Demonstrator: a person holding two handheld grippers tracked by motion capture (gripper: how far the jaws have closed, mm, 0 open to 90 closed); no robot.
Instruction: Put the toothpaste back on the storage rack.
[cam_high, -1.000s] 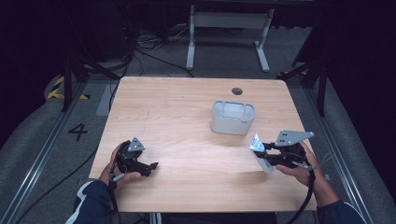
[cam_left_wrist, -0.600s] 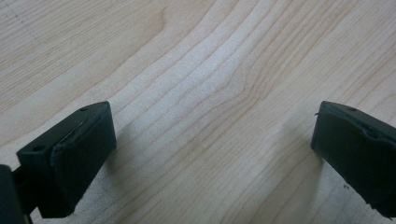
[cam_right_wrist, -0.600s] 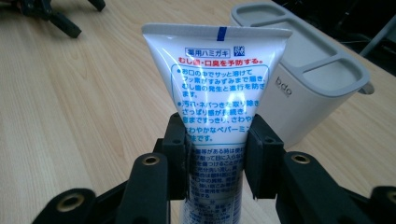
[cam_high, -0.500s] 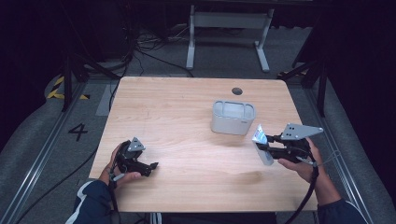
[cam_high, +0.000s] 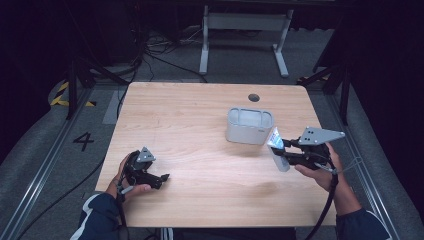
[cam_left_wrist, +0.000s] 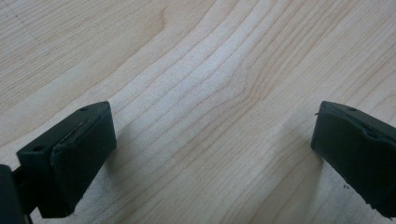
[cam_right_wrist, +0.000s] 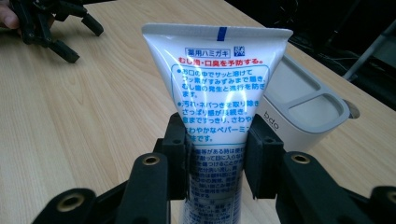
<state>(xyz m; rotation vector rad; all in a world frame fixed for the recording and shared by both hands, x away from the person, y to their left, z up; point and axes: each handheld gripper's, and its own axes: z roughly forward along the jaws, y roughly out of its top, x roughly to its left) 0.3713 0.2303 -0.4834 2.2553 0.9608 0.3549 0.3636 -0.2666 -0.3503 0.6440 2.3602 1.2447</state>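
A white and blue toothpaste tube (cam_high: 276, 146) with printed text hangs a little above the wooden table (cam_high: 190, 115), crimped end up. My right gripper (cam_high: 281, 156) is shut on its lower body. In the right gripper view the tube (cam_right_wrist: 219, 84) stands between the pads of that gripper (cam_right_wrist: 217, 161). A grey two-compartment holder (cam_high: 249, 126) stands just left of and behind the tube, and appears to the tube's right in the right gripper view (cam_right_wrist: 303, 112). My left gripper (cam_high: 161, 179) rests low at the table's front left, open over bare wood (cam_left_wrist: 210, 154).
A round cable hole (cam_high: 254, 97) sits near the table's far edge. Beyond the table are a white metal stand (cam_high: 245, 30) and floor cables (cam_high: 155, 55). A floor marking "4" (cam_high: 83, 141) lies to the left. The left gripper shows far off in the right gripper view (cam_right_wrist: 51, 28).
My right gripper has lifted the toothpaste tube off the table, ending closer to the grey holder. The left gripper has stayed where it was.
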